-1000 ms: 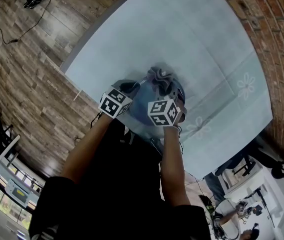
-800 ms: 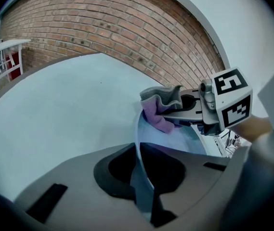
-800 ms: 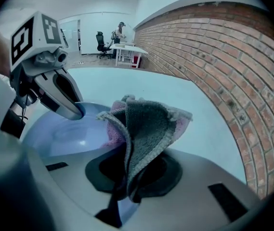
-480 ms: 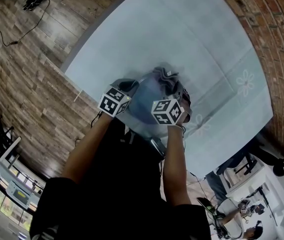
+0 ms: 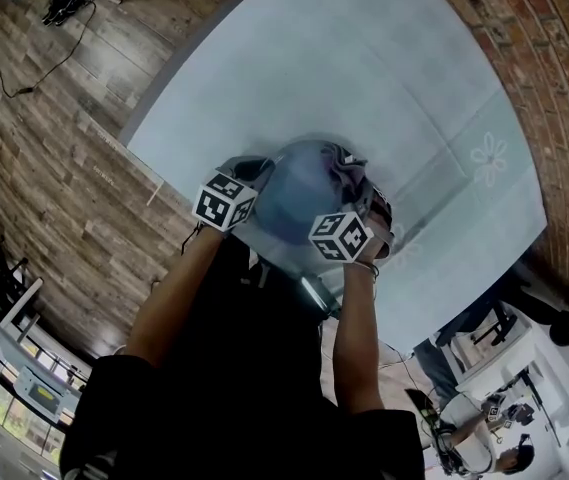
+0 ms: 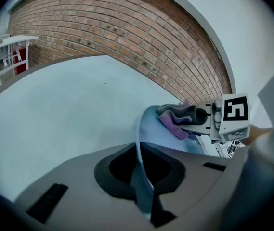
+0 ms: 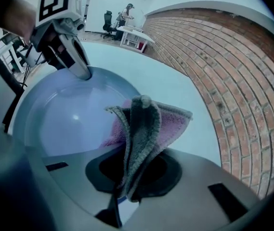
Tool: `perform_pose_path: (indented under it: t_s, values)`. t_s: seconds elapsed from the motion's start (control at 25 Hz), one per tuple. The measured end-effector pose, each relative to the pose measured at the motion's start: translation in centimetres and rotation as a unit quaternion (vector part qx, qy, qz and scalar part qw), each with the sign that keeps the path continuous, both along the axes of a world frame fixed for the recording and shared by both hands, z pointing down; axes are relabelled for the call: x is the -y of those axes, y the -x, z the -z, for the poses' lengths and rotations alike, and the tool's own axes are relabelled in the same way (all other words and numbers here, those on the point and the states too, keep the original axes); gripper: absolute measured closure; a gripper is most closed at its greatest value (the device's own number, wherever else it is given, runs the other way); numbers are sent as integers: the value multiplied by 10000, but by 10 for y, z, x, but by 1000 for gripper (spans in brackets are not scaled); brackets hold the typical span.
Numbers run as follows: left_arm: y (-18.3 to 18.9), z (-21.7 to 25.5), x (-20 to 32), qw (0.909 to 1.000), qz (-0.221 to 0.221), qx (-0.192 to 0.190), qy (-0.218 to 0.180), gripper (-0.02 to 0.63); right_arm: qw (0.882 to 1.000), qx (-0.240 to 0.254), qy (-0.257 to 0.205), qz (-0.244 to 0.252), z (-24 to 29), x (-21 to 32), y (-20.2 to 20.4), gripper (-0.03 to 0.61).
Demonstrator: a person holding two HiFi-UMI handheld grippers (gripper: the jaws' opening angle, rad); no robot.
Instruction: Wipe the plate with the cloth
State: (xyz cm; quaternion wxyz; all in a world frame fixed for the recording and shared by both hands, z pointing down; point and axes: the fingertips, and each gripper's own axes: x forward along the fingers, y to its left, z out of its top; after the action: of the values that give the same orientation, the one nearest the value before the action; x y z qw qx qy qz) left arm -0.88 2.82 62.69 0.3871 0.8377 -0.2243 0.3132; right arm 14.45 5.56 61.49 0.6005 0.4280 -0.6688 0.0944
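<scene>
- Over the near edge of the bench (image 5: 364, 68), the blue plate (image 5: 299, 183) is held tilted; whether any part of it rests on the surface I cannot tell.
- Left gripper (image 6: 141, 177): its jaws are almost together, having just been closing, and pinch only the plate's thin rim.
- Right gripper (image 7: 127, 177): its jaws are clamped on the bunched cloth (image 7: 144, 129), which lies against the plate's inner face.
- Risk: a firm wiping push could lever the plate out of that narrow pinch and drop it towards the wooden floor (image 5: 64, 168).
- Risk: little cloth sticks out, so the hard jaws could scrape the plate.
</scene>
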Motion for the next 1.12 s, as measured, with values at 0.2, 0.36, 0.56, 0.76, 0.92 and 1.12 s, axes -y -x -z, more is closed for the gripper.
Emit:
perform_pose_path:
  t_s: [0.2,0.36,0.56,0.76,0.92,1.12]
  values:
    - [0,1,-1,10000,54,-17,11,566,9993,-213,227,208,0,-23,-5,508]
    - [2,0,-1,9999,95,-46,49,568,9972,-178,536,484,-1,-45,0,509]
    - [2,0,-1,9999,124,-35,30,568,9919,-2,997,781,-3,-71,9,509]
    - [2,0,-1,9998,164,-50,83,568,9863,288,1389,842,-5,-94,24,511]
    - [1,0,-1,9998,159,-50,78,568,9828,486,1544,886,-6,-107,37,511]
    - [1,-1,-1,9998,162,-39,112,568,9776,886,1686,893,-8,-116,54,511]
